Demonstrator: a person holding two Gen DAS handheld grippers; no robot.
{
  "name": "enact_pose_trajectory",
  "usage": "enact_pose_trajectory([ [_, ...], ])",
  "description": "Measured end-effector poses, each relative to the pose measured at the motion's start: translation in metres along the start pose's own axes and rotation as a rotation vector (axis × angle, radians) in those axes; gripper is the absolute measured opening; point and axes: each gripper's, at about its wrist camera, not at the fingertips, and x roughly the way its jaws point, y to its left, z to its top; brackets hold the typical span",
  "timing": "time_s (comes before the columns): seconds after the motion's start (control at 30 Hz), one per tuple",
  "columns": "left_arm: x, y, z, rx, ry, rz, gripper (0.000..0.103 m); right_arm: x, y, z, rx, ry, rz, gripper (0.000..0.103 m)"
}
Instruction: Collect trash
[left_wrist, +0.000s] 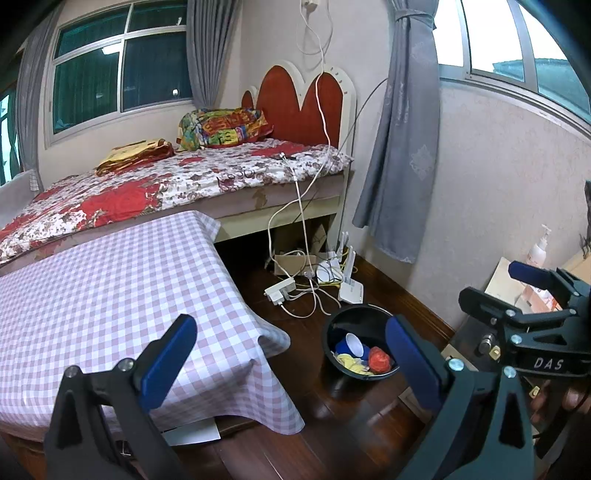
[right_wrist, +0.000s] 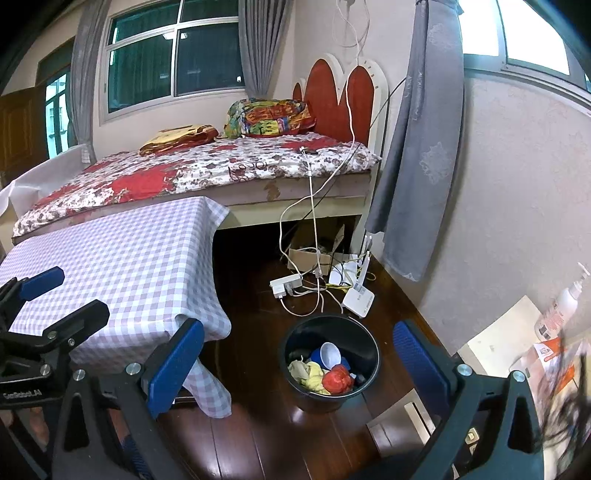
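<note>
A black bin (left_wrist: 334, 325) (right_wrist: 354, 332) stands on the dark wood floor right of the table. It holds a blue cup (left_wrist: 352, 345) (right_wrist: 330, 355), a red crumpled wad (left_wrist: 380, 359) (right_wrist: 336, 378) and yellow scraps (left_wrist: 352, 363) (right_wrist: 314, 376). My left gripper (left_wrist: 291, 363) is open and empty, held above the table corner and the bin. My right gripper (right_wrist: 299, 369) is open and empty, held above the bin. Each gripper shows at the edge of the other's view: the right one (left_wrist: 524, 295), the left one (right_wrist: 51, 299).
A table with a pink checked cloth (left_wrist: 110, 288) (right_wrist: 122, 258) stands left of the bin. Behind it is a bed (left_wrist: 166, 184). A power strip (left_wrist: 280, 290), cables and a white router (left_wrist: 351, 291) lie on the floor. Boxes and a pump bottle (right_wrist: 565, 306) sit right.
</note>
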Motion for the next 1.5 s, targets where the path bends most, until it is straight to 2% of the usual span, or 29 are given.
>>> enact_pose_trajectory([
  [1.5, 0.0, -0.01, 0.002, 0.011, 0.009, -0.012, 0.102, 0.0, 0.002, 0.001, -0.01, 0.002, 0.004, 0.103],
])
